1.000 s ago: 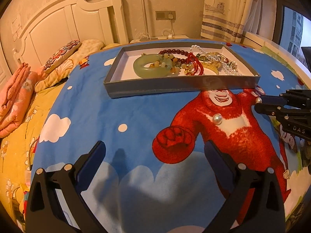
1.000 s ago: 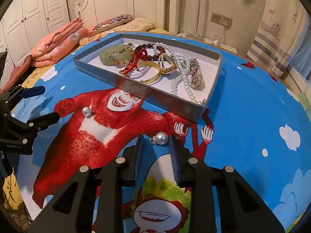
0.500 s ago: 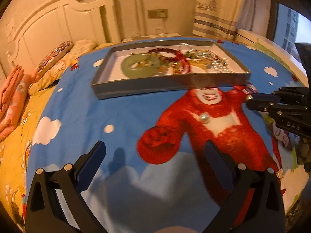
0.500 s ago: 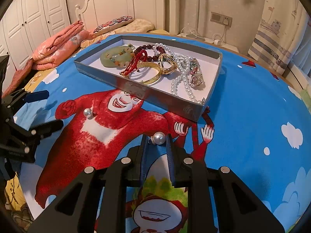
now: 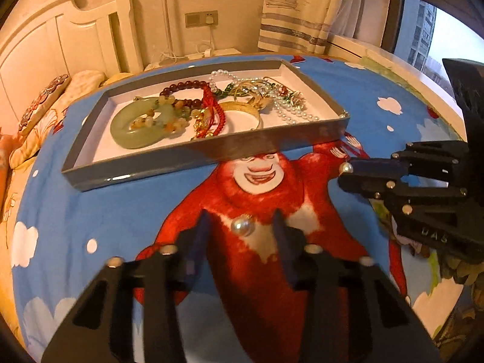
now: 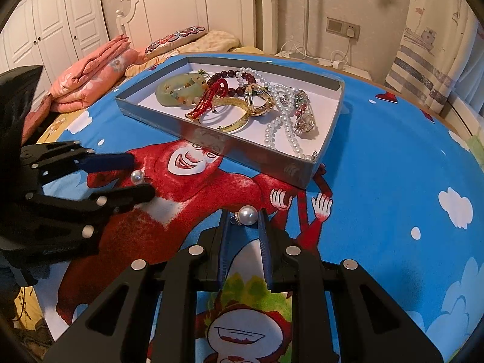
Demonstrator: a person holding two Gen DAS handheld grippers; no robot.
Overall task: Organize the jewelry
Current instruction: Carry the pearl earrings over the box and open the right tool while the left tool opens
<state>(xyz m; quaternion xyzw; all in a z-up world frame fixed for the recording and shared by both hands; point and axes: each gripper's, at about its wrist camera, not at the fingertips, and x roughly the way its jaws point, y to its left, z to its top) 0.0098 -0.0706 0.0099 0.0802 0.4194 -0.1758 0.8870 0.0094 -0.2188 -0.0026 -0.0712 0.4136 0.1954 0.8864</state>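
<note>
Two pearl earrings lie on the blue cartoon bedspread. My left gripper is open, its jaws on either side of one pearl on the red bear's chest; it also shows in the right wrist view. My right gripper is shut on the other pearl earring, which shows at its fingertips in the left wrist view. A grey tray behind holds a jade bangle, bead bracelets, a gold bangle and a pearl necklace.
A folded pink blanket and pillows lie at the head of the bed. A white headboard and a wall socket stand behind. Curtains hang at the right.
My left gripper moved forward to the pearl on the bear's chest and its jaws narrowed around it. My right gripper closed on the other pearl earring.
</note>
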